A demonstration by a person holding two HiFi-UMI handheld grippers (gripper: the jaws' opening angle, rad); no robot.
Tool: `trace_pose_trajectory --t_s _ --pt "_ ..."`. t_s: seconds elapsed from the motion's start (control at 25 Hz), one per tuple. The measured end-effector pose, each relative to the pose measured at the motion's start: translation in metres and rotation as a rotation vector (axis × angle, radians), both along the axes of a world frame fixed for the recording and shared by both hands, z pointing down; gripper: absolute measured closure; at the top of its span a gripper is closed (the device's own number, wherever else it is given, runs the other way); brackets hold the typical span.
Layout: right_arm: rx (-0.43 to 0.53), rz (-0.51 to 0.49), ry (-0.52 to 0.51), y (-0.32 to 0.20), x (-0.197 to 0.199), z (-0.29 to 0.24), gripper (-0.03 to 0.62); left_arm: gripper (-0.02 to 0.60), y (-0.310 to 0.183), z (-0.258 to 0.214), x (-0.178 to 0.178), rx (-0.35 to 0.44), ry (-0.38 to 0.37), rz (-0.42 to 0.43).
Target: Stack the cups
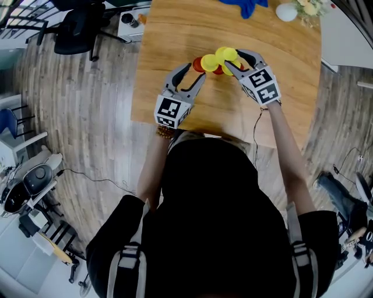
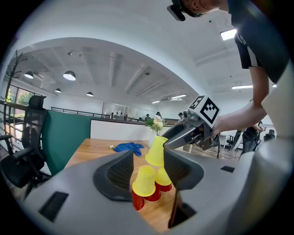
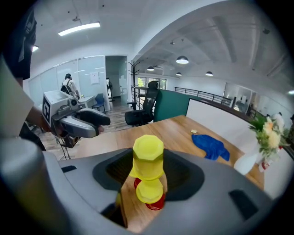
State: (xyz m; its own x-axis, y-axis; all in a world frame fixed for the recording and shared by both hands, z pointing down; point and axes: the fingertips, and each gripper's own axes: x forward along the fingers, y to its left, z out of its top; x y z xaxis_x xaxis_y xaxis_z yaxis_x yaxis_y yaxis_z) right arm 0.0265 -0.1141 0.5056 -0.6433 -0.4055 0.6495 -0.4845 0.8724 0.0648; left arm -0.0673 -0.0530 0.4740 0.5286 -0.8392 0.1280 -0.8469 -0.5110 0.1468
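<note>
- The wooden table fills the upper middle of the head view, and everything of the task is on it.
- The person's black top takes the lower half of the same view. Both forearms reach up from it to the table.
- A black office chair stands on the floor in the upper left corner, beside the table.
- The left gripper is left of centre, and its tips are near the group of cups. Its jaws stand wide apart and hold nothing. In its own view the cups stand farther away, beyond the pads.
- The right gripper is just right of it, above the group. Its jaws are closed on one yellow cup, which is upside down and lifted off the table.
- A blue cloth lies at the top edge of the table, well apart from the cups.
- A white vase with flowers stands right of the cloth, in the upper right.
- The group of cups is at the middle of the table. It has red cups below, close together and upside down, and two yellow cups on top of them.
- In the right gripper view the held cup is directly above one of these yellow cups.
</note>
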Motion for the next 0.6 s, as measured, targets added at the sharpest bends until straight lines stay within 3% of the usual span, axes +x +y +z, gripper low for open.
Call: trace_pose_trajectory --t_s 0.6 --pt "-0.03 -0.013 0.046 0.009 0.0 0.013 0.372 0.356 0.002 0.002 0.007 -0.004 -0.004 0.017"
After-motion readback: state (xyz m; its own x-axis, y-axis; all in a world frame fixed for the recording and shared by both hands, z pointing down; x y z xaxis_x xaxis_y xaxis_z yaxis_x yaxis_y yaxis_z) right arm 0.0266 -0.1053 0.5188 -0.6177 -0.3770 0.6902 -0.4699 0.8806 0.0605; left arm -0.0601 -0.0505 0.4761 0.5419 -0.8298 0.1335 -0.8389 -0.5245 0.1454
